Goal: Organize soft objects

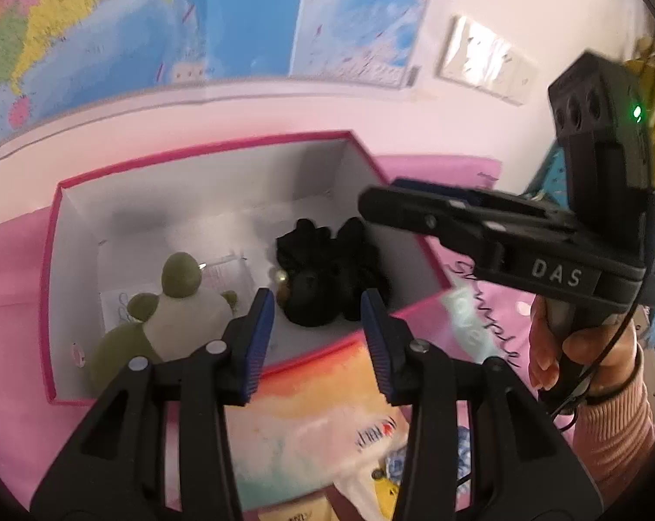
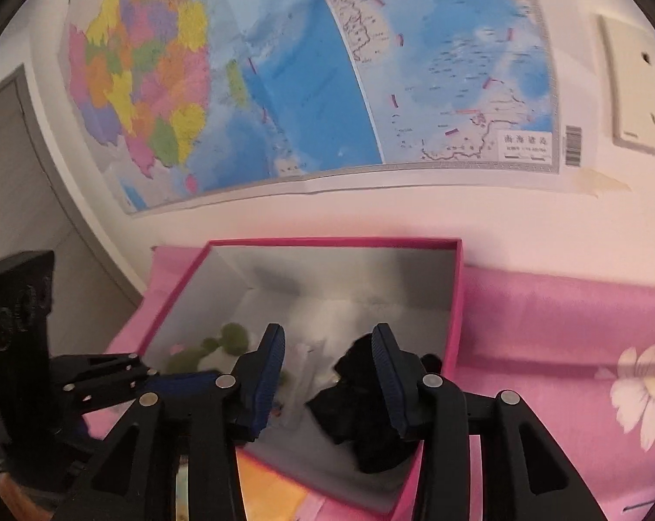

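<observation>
A pink-rimmed white box (image 1: 205, 152) stands open on the pink cloth. Inside lie a green and cream plush turtle (image 1: 171, 304) at the left and a black plush toy (image 1: 327, 278) at the right. My left gripper (image 1: 318, 304) is open and empty, hovering over the box's near rim. My right gripper (image 2: 327, 347) is open and empty above the box (image 2: 336, 242); it also shows side-on in the left wrist view (image 1: 370, 204). The black plush (image 2: 362, 408) and the turtle (image 2: 214, 347) show in the right wrist view too.
A wall map (image 2: 284, 78) hangs behind the box, with a wall socket (image 2: 640, 87) to its right. Colourful printed bags (image 1: 318, 425) lie before the box. The pink floral cloth (image 2: 587, 347) spreads to the right. A grey door (image 2: 14, 199) is at left.
</observation>
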A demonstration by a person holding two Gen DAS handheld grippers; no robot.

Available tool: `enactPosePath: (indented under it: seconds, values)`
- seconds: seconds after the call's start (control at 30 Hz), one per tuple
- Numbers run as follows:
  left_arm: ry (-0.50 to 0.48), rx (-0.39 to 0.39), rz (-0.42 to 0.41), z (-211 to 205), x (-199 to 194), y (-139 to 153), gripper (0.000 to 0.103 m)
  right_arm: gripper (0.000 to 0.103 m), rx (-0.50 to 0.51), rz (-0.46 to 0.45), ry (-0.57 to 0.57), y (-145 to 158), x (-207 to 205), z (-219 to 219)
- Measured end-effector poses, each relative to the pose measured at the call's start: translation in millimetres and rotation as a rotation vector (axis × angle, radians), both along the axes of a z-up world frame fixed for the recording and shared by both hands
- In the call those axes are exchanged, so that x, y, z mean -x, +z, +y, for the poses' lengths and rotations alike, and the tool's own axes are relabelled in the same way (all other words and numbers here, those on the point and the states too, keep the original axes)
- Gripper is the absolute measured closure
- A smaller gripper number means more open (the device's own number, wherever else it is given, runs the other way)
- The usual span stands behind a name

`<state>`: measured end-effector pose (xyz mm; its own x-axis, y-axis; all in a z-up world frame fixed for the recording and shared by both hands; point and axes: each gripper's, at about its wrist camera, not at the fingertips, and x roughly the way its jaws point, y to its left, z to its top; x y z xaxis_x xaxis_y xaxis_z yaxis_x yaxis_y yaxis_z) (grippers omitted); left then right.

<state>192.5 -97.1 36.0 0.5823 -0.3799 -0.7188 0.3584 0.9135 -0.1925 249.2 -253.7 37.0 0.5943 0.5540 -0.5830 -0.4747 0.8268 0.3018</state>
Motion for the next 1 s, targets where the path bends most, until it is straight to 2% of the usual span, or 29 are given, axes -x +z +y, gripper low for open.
enactPosePath:
  seconds: [0.3,0.47,0.6,0.77,0.93,1.0]
  values:
    - [-0.079,0.025,-0.126,13,67,23,0.055,0.050,-0.131,-0.003,0.111,24,77,-25]
    - [-0.112,0.043,-0.130,20,95,19,0.055,0.047,-0.205,-0.036,0.164,43,125,-34]
    - [-0.140,0.049,-0.099,24,114,4,0.055,0.044,-0.202,-0.058,0.205,48,160,-32]
    - [-0.181,0.038,-0.064,25,135,-17,0.055,0.043,-0.121,-0.030,0.198,18,199,-28]
    - [-0.212,0.039,-0.024,27,148,-36,0.055,0.043,0.012,0.077,0.147,-34,223,-30]
    - [-0.218,0.033,-0.012,25,151,-42,0.055,0.043,0.013,0.141,0.149,-54,228,-33]
